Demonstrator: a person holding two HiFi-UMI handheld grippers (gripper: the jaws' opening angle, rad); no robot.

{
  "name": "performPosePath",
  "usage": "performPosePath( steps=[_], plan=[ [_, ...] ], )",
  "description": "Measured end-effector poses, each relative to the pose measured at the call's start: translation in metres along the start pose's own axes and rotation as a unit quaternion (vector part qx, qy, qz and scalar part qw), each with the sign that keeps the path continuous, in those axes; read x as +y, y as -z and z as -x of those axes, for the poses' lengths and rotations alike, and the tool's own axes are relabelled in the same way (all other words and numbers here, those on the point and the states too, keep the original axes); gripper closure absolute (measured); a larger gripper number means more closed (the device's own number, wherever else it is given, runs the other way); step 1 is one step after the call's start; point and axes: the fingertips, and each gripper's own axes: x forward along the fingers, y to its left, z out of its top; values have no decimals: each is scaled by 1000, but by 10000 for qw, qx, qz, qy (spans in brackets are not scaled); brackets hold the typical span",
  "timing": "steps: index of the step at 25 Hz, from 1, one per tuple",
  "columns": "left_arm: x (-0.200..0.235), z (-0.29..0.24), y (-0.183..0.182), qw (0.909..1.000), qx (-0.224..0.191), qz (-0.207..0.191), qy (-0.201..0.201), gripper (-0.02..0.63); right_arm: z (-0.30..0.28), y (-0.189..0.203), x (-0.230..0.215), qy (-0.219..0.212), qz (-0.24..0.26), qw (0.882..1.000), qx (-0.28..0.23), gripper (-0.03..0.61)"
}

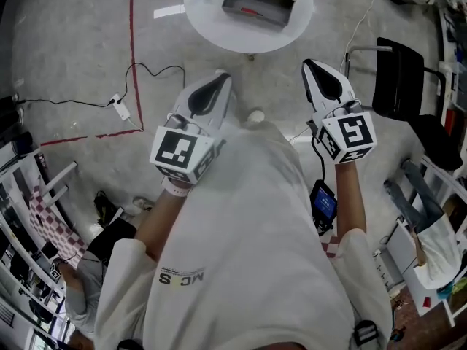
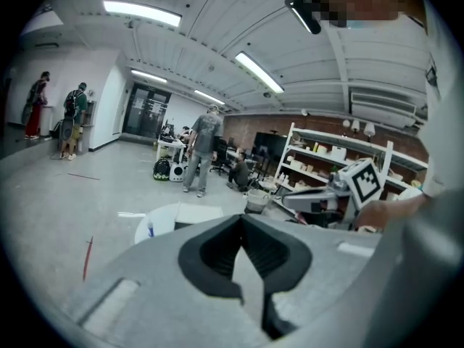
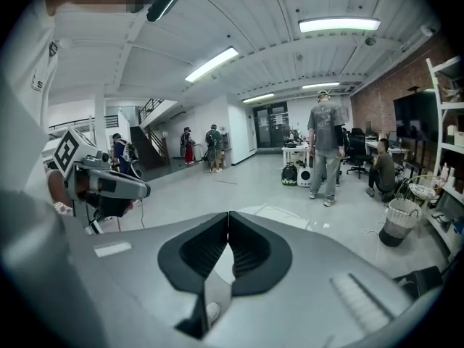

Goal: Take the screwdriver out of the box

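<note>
A grey concrete floor [image 1: 73, 64] fills the head view, crossed by a red tape line [image 1: 132, 57]. The person, in a pale shirt [image 1: 248, 224], stands over it and holds both tools out in front at about the same height. Ahead of them stands a round white table [image 1: 211, 20], and on it sits the box [image 1: 273, 12], open, with a beige flap turned up at the back and a grey inside. The box lies well apart from both tools, forward of them and roughly between the lines along which they point; neither touches it or the table. The left gripper [image 1: 222, 75] points toward the table's near edge, with its jaws brought together tip to tip and nothing between them [image 2: 241, 216]. The right gripper [image 1: 308, 64] is likewise closed and empty [image 3: 228, 213]. Inside the box only a small red mark [image 1: 249, 10] shows, too small to tell as the screwdriver
</note>
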Motion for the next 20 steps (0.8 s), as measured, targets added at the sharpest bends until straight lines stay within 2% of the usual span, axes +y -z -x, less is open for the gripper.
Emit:
performPosePath(
  steps=[7,12,15,20],
  plan=[
    [77,-33,-46,9998,-75,131,138,612,-68,-50,-21,248,-59,9996,132,578],
    [110,-56,-59,9997,-16,166,187,612,-101,-69,-40,260,-30,9993,270,578],
    [114,-73,-60,9997,18,263,12,612,-115,-72,-55,-31,177,9990,400,578],
    [108,-121,-60,9975,37,454,-544,612,-137,-71,-95,-880,689,9917,638,578]
  ],
)
